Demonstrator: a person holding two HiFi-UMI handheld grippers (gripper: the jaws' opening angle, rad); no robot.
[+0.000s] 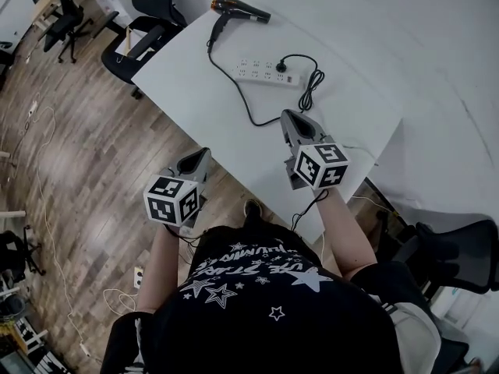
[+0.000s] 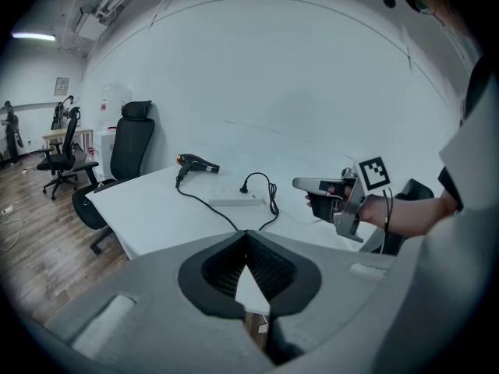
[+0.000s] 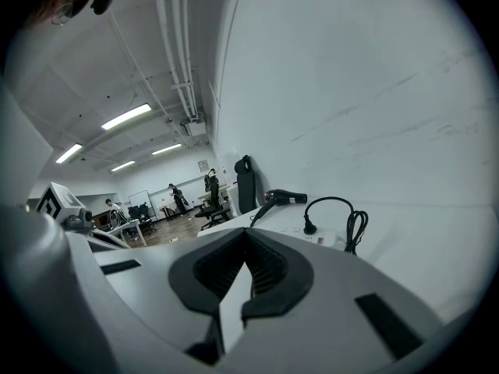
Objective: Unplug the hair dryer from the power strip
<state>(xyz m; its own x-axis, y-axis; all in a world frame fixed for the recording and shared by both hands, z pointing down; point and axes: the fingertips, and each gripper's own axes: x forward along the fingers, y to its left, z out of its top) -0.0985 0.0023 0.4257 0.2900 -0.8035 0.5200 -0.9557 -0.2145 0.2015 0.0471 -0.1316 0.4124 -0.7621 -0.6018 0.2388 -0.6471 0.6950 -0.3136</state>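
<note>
Presently: hair dryer (image 1: 240,8) on table (image 1: 187,92), eleven o'clock of power strip (image 1: 267,72); its plug (image 1: 281,67) sits at strip's three-o'clock end. Left gripper (image 1: 203,158), right gripper (image 1: 292,120): jaws together, empty, seven and six o'clock of strip.

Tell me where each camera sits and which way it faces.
Head view: on the person's head, looking steeply down at the table, hair dryer and power strip; arms, shirt, left claw and right claw show.
Left gripper view: on the left claw, looking along its shut jaws across the table; right claw and hand show.
Right gripper view: on the right claw, looking along its shut jaws toward the wall; left claw's cube shows.
All share the hair dryer and power strip.
</note>
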